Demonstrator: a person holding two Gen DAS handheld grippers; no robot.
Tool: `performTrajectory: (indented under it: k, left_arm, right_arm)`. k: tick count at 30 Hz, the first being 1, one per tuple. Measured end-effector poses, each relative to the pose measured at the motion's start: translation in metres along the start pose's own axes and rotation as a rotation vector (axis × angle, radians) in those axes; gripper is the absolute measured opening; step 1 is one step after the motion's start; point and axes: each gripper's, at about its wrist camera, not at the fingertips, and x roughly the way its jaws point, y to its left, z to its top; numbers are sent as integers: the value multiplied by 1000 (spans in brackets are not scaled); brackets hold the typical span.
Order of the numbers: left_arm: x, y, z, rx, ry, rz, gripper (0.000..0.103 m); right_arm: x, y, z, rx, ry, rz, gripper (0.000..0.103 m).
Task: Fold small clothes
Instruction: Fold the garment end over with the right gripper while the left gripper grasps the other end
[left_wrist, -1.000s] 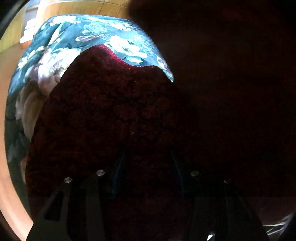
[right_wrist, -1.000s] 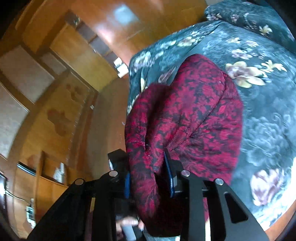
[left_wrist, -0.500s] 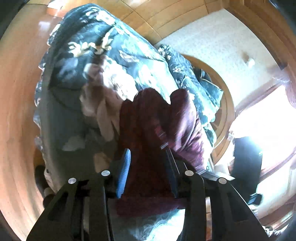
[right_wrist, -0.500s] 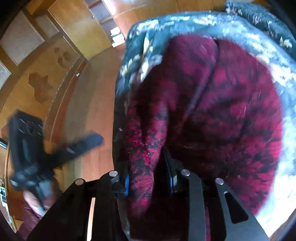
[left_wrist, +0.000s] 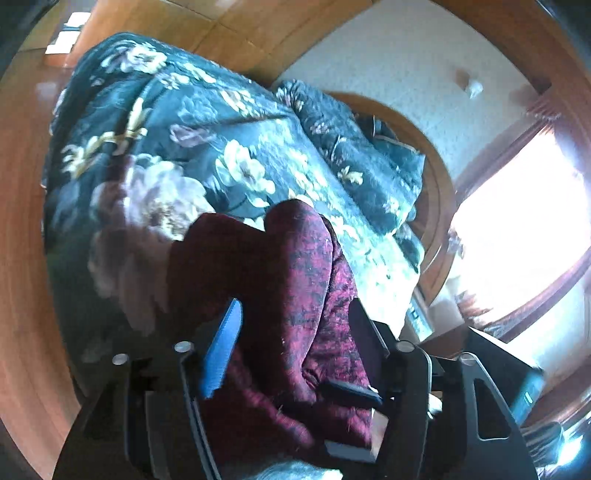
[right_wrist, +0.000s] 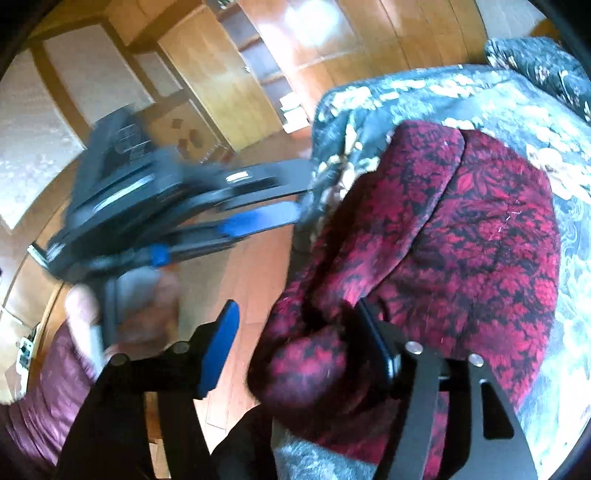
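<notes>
A dark red, black-patterned garment (right_wrist: 461, 240) lies folded on the floral bedspread (right_wrist: 424, 92); it also shows in the left wrist view (left_wrist: 295, 295). My left gripper (left_wrist: 295, 317) is open, its fingers wide apart with the cloth's near edge lying loosely between them. My right gripper (right_wrist: 299, 317) is open too, its right finger against the cloth and its left finger off the bed edge. The left gripper appears blurred in the right wrist view (right_wrist: 288, 199), at the garment's left edge.
The teal floral bedspread (left_wrist: 184, 129) covers the bed, with pillows (left_wrist: 351, 122) at its head against a wooden headboard. A bright window (left_wrist: 517, 240) lies to the right. Wooden floor (right_wrist: 258, 277) and wardrobes (right_wrist: 221, 74) lie left of the bed.
Both grippers have opened and let go of the garment. The garment now lies folded on the bed. The left gripper has swung in toward its left edge.
</notes>
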Motion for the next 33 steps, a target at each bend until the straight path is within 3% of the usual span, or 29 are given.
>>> performTrajectory:
  k: [5, 13, 16, 18, 24, 29, 33]
  left_arm:
    - [33, -6, 8, 17, 77, 86, 59]
    - [64, -16, 9, 5, 196, 16, 59]
    - [75, -28, 9, 44, 224, 50, 38]
    - [75, -37, 10, 78, 210, 72, 19]
    - [27, -66, -5, 224, 44, 137, 15]
    - [-3, -7, -35, 92, 5, 211, 15]
    - [4, 25, -54, 34, 16, 293, 15]
  right_arm:
    - [-42, 6, -12, -22, -59, 37, 73]
    - [-86, -34, -38, 78, -119, -30, 75]
    - [-78, -45, -41, 101, -98, -42, 75]
    - [-73, -46, -45, 109, -79, -44, 75]
    - [-72, -50, -58, 117, -63, -20, 75]
    - [-52, -38, -61, 75, -23, -12, 74]
    - [-25, -30, -64, 43, 29, -42, 75]
